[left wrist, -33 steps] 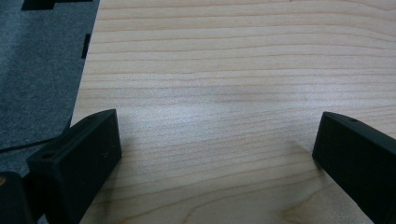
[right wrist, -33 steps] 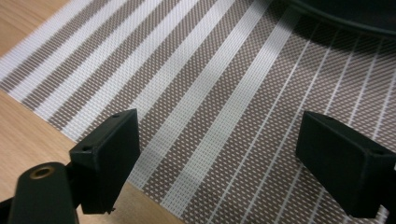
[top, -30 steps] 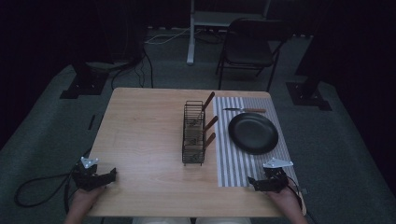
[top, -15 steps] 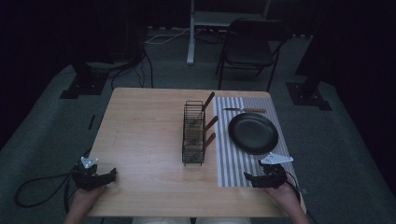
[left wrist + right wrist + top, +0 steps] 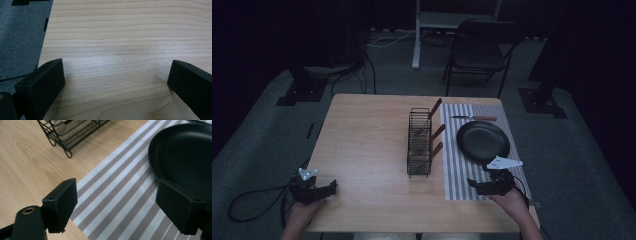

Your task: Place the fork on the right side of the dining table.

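We find a dim recording studio or lab, not a home. The wooden table (image 5: 372, 150) stands alone on grey carpet (image 5: 257, 150). Beyond its far edge we note a folding chair (image 5: 477, 55) and a stand's white post (image 5: 416, 35). Loose cables (image 5: 357, 70) and dark equipment bases (image 5: 302, 90) lie off the table's far left corner, another base (image 5: 544, 100) off its far right.

I see a pale wood table (image 5: 120, 37) with fine grain and a soft sheen. The striped mat (image 5: 117, 195) looks woven; the rack (image 5: 72, 132) is thin black wire. The pan (image 5: 185, 152) is smooth matt black.
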### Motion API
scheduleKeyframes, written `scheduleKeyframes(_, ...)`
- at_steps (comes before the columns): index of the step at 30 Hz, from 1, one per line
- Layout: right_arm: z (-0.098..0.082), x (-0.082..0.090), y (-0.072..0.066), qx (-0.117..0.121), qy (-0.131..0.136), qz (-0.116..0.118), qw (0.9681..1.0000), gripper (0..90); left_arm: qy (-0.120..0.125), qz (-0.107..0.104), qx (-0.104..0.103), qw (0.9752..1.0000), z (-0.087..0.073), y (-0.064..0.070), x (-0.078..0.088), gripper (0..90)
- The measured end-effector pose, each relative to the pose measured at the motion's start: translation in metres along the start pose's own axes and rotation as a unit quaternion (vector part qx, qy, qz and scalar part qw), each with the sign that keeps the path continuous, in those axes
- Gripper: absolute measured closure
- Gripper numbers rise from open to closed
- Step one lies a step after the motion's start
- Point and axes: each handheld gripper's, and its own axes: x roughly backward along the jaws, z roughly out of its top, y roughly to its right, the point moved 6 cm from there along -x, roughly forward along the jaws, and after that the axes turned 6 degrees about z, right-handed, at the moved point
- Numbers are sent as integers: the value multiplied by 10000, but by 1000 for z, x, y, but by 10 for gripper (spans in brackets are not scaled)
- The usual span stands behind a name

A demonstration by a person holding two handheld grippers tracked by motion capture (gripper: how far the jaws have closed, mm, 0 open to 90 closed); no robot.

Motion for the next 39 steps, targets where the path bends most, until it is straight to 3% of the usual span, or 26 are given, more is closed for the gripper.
scheduleKeyframes(22,48,-6,-4,191,414,192,9988,195,0,-1,-2,10000,0,0,0,16)
scheduleKeyframes(39,81,-21,-6,313,518,291,9977,222,1,-2,0,10000,0,0,0,16)
